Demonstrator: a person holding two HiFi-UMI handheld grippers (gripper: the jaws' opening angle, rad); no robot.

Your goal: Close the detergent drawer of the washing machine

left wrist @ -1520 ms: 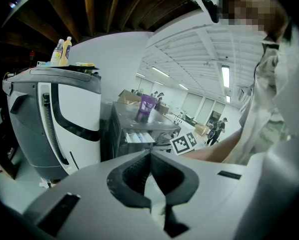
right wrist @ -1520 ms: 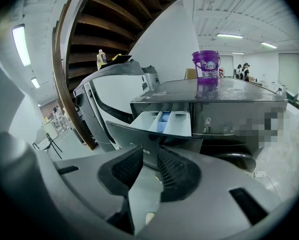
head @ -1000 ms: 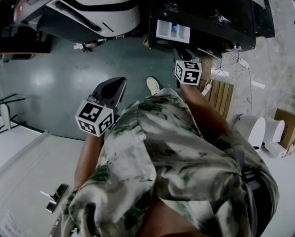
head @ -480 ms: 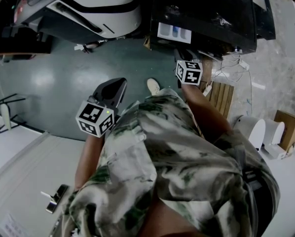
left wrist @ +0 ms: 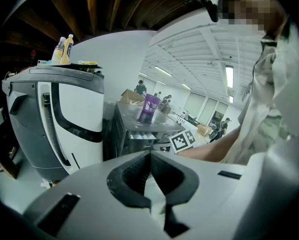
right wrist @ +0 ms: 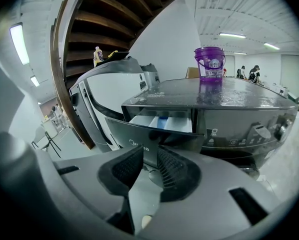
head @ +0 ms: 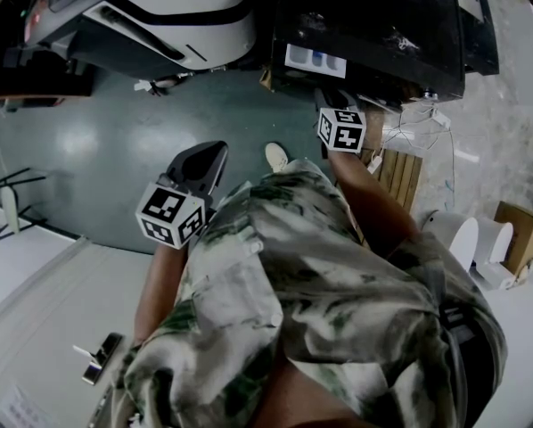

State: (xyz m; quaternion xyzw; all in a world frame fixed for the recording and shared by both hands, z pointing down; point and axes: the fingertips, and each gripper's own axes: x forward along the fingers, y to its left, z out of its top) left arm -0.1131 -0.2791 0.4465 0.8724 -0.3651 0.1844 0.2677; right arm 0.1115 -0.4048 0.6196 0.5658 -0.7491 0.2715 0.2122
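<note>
My right tongs stand apart, the front of the open drawer just ahead; I should push it straight, evenly inward. My left tongs are together, empty.

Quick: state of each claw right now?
Left claw: closed, empty.
Right claw: open, empty, facing the detergent drawer.

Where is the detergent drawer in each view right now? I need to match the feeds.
Head view: detergent drawer at top centre, sticking out of the dark washing machine.
Left gripper view: the drawer, small, at centre, just above the jaws.
Right gripper view: the drawer, large, at centre, just beyond the jaws.
Shared landmark: purple bucket on the machine, clear in both gripper views.
</note>
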